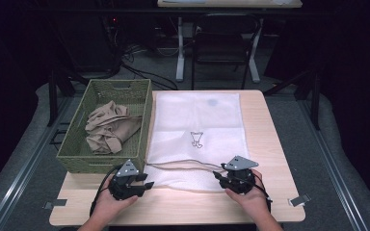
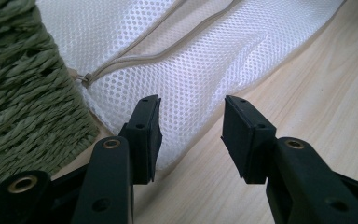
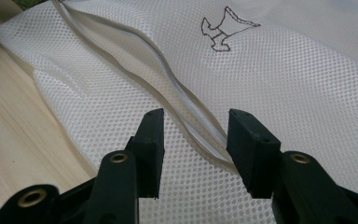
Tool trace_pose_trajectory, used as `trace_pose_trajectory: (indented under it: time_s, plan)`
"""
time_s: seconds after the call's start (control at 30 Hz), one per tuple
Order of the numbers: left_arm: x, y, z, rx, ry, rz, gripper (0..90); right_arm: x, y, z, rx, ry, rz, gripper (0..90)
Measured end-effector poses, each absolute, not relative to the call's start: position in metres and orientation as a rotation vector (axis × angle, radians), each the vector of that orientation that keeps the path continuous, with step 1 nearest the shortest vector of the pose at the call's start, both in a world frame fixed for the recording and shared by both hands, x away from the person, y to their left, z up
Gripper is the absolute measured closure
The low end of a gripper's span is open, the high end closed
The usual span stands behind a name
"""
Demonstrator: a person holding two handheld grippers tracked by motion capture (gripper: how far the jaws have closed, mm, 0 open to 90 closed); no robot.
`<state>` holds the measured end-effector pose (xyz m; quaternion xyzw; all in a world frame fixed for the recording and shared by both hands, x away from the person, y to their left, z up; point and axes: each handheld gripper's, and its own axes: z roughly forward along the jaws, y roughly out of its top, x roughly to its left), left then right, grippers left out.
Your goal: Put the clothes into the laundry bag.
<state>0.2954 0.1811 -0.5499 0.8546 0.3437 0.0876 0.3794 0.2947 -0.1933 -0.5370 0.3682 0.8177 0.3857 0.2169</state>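
Table: we note a light wooden square tabletop (image 1: 270, 144); every place below is given relative to it.
Mesh bag: a white mesh laundry bag (image 1: 197, 120) with a small dark printed emblem lies flat along the table's middle, reaching from the far edge almost to the near edge.
Basket: a green woven rectangular basket (image 1: 142, 120) sits on the table's left side, touching the bag's left edge.
Cloth: a crumpled beige garment (image 1: 108, 127) lies inside the basket.
Zipper: we see the bag's beige zipper (image 3: 177, 102) running across its near end, partly parted.
Left gripper: black left gripper (image 2: 191, 123) at the table's near left, jaws wide apart, gripping nothing, over the bag's near corner.
Right gripper: black right gripper (image 3: 196, 135) at the near right, jaws spread, empty, astride the zipper.
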Motion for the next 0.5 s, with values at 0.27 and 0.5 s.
trace_pose_trajectory:
  time_s: [0.27, 0.5]
  plan:
    - [0.2947, 0.1826, -0.5474, 2.165, 0.878, 0.217, 56.8, 0.2948, -0.1933, -0.5395, 1.003, 2.292, 1.043, 57.8]
    - [0.2922, 0.1834, -0.5457, 2.148, 0.877, 0.236, 55.9, 0.2947, -0.1914, -0.5398, 0.984, 2.3, 1.044, 56.2]
